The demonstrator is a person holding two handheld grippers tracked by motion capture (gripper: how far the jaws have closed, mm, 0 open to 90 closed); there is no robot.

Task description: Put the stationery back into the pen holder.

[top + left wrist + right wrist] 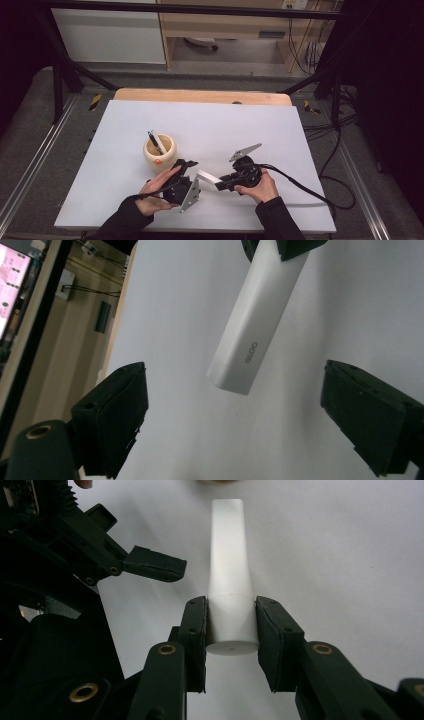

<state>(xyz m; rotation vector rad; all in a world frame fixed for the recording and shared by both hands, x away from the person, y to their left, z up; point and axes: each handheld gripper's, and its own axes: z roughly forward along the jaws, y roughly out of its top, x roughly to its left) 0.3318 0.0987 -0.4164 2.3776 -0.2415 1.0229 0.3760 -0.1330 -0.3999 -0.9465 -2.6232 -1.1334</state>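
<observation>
Two grippers at the near edge of the table, one white tube between them. My right gripper has its jaws clamped on the tube's round capped end; in the right gripper view the body runs straight out to 12 o'clock, flattening toward its far, crimped end.

Left gripper: jaws spread wide, nothing between them. In its own view the tube comes down from 12 o'clock, tilted slightly toward 1, and its squared free end stops short of the gap, just above the line between the two pads. Lettering on the side near that end; I read it as "GLOO", not certain.

High view: right gripper sits at about 3 o'clock from the left gripper, the tube bridging the space, long axis pointing from the right hand toward 10 o'clock. Free end is nearest the left jaws, apart from them.

Judgement: this looks like a hand-over or a two-handed hold. The move turns on the left jaws advancing along the tube's axis, straddling the flat end, then closing across its thin face.

Cream cup holding pens stands at 11 o'clock from the left gripper, well clear of the tube.
</observation>
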